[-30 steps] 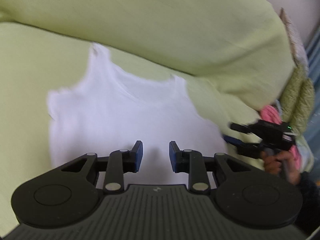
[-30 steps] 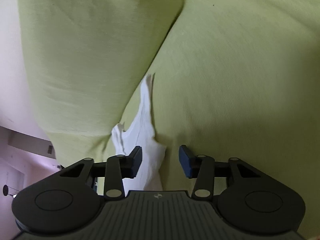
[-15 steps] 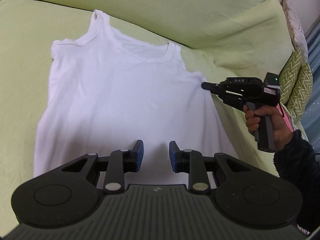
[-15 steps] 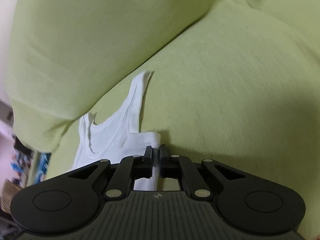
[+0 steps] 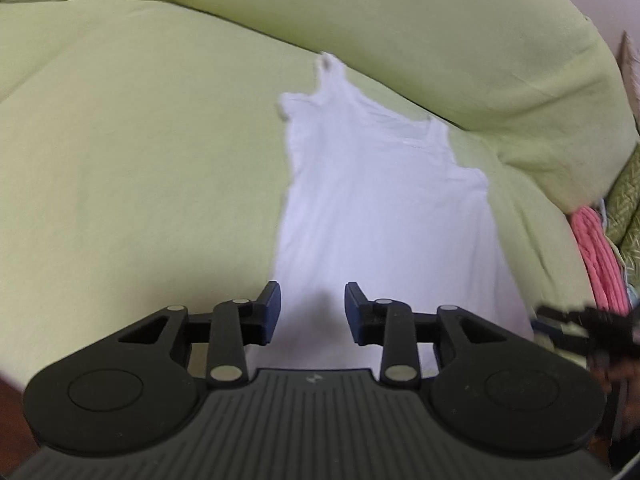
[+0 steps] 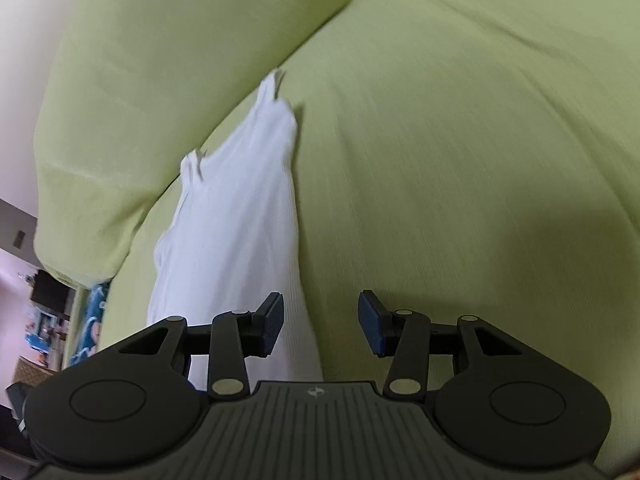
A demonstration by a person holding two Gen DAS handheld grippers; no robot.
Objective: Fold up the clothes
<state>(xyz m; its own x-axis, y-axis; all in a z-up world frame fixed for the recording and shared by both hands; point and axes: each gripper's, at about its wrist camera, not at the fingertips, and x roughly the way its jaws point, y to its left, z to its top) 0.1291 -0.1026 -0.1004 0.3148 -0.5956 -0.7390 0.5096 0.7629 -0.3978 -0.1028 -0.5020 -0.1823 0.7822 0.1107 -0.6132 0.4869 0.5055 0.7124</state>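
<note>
A: How do the fingers stand?

B: Both pairs are spread with nothing between them. The left gripper (image 5: 313, 307) hangs over the lower part of the white tank top (image 5: 384, 216), its left pad near the garment's left edge. The right gripper (image 6: 321, 322) has its left pad over the same tank top (image 6: 236, 240) and its right pad over bare cover.

A: Where is the tank top?

B: Flat and narrow on the lime-green sofa seat (image 5: 140, 168), straps pointing to the back cushion (image 5: 400, 28).

A: Anything around it?

B: In the left wrist view, a pink knitted cloth (image 5: 596, 256) and a patterned green pillow (image 5: 628, 196) lie at the right; the right gripper shows there blurred, low at the right edge.
</note>
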